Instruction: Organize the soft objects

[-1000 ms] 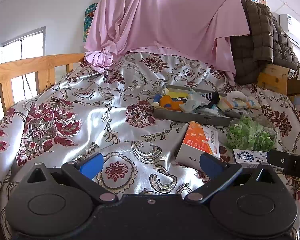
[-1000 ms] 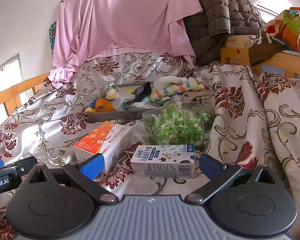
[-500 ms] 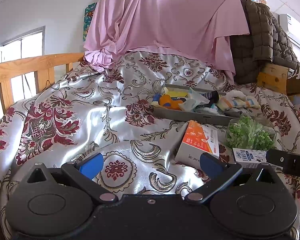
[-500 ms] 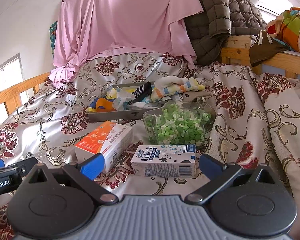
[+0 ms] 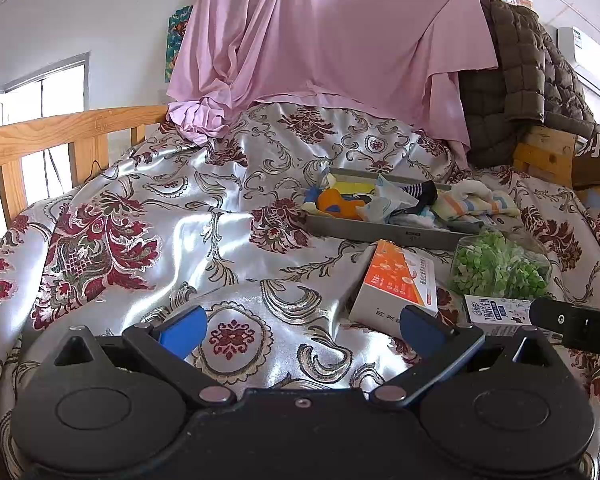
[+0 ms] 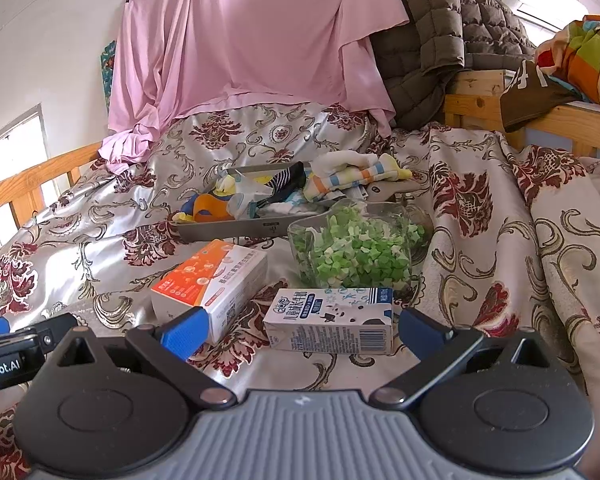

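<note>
A grey tray on the bed holds soft things: an orange and blue plush toy, a striped dark sock and a striped pastel cloth hanging over its right end. My left gripper is open and empty, low over the bedspread, well in front and left of the tray. My right gripper is open and empty, just behind a milk carton.
An orange and white box, a glass bowl of green bits and the milk carton lie in front of the tray. A pink sheet and brown quilted jacket hang behind. Wooden bed rails flank the bed.
Both grippers have drifted slightly; the scene sits a little lower in the right view. Nothing was taken hold of or let go.
</note>
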The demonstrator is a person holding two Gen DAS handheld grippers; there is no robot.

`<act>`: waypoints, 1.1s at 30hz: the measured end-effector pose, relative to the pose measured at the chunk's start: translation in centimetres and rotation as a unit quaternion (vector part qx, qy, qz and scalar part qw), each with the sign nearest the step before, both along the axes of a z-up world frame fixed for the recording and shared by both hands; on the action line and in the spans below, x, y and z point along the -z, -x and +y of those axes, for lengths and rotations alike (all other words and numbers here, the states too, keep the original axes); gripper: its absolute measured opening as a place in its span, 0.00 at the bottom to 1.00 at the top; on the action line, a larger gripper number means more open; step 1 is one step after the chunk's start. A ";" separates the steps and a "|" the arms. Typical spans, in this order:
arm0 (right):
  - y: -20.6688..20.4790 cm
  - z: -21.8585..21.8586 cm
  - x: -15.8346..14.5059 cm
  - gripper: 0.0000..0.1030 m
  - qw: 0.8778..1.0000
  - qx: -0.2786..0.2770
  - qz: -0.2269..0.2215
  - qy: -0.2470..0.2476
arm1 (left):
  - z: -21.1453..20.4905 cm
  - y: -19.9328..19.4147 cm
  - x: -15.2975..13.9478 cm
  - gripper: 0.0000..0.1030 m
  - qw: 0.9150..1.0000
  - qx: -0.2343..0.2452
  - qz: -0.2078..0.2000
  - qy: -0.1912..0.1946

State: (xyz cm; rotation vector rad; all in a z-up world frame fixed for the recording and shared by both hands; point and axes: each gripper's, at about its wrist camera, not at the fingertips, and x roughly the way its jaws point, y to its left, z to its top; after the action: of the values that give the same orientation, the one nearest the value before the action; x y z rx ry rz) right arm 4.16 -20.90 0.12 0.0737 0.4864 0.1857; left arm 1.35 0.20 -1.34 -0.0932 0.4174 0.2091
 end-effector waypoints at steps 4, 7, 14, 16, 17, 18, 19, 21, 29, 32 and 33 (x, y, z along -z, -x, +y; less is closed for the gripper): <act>0.0 0.0 0.0 1.00 1.000 0.000 0.000 0.000 | -0.1 0.0 0.1 0.99 1.000 0.000 0.001 0.000; 0.0 0.0 0.0 1.00 1.000 0.000 0.000 0.000 | 0.0 0.0 0.1 0.99 1.000 0.000 0.001 0.000; 0.0 0.1 0.0 1.00 1.000 0.000 0.000 0.000 | 0.0 0.0 0.1 0.99 1.000 0.001 0.001 0.000; 0.0 0.1 0.0 1.00 1.000 0.000 0.000 0.000 | 0.0 0.0 0.1 0.99 1.000 0.000 0.001 0.000; 0.0 0.1 0.0 1.00 1.000 0.000 0.000 0.000 | 0.0 0.0 0.1 0.99 1.000 0.000 0.001 0.000; 0.0 0.1 0.0 1.00 1.000 0.000 0.000 0.000 | 0.0 0.0 0.0 0.99 1.000 0.000 0.001 0.000; 0.0 0.1 0.0 1.00 1.000 0.000 0.000 0.000 | 0.0 0.0 0.0 0.99 1.000 0.000 0.001 0.000; 0.0 0.1 0.0 1.00 1.000 0.000 0.000 0.000 | -0.1 0.0 0.1 0.99 1.000 0.001 0.001 0.000; 0.0 0.1 0.0 1.00 1.000 0.000 0.001 0.001 | -0.2 0.2 0.4 0.99 1.000 0.003 0.003 0.001; 0.0 0.2 0.1 1.00 1.000 -0.001 0.001 0.001 | -0.2 0.2 0.4 0.99 1.000 0.003 0.003 0.001; 0.1 0.3 0.1 1.00 1.000 -0.001 0.001 0.001 | -0.2 0.1 0.3 0.99 1.000 0.003 0.003 0.001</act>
State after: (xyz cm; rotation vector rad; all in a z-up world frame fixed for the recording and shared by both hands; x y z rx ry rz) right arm 4.06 -20.63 -0.01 0.0714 0.4889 0.1871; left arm 1.24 0.04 -1.62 -0.0927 0.4237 0.2026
